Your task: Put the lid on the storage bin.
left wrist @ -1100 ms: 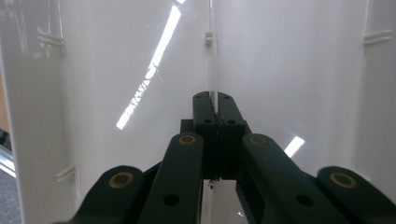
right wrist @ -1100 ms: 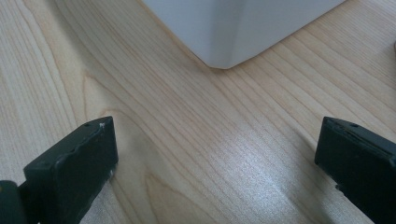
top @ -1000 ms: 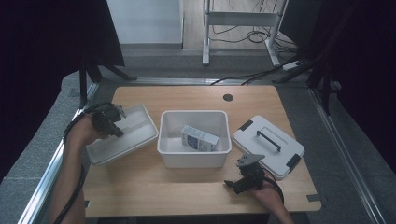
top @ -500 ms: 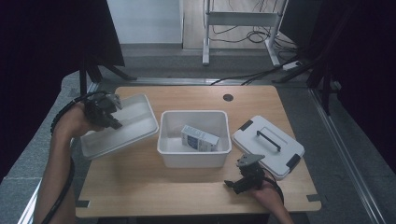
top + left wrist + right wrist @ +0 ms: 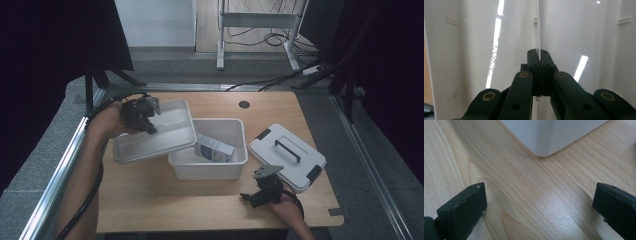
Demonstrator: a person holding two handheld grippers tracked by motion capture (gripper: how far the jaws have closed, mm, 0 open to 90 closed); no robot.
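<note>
My left gripper (image 5: 142, 117) is shut on the thin rim of a shallow white tray (image 5: 160, 132) and holds it tilted above the table. The tray's right end overlaps the left rim of an open white bin (image 5: 210, 170). In the left gripper view the jaws (image 5: 539, 62) are closed on the tray's edge, with the glossy tray (image 5: 584, 30) behind them. A small carton (image 5: 214, 148) lies inside the bin. My right gripper (image 5: 252, 196) rests open on the wooden table near the bin's front right corner (image 5: 554, 135), and nothing lies between its jaws (image 5: 539, 197).
A white lid with a black handle (image 5: 287, 156) lies right of the bin, close behind the right gripper. A round cable hole (image 5: 244, 104) sits at the table's far edge. Metal rails run along both table sides.
My left gripper has carried the tray up and to the right, from the table's left side toward the bin. The right gripper has stayed in place.
</note>
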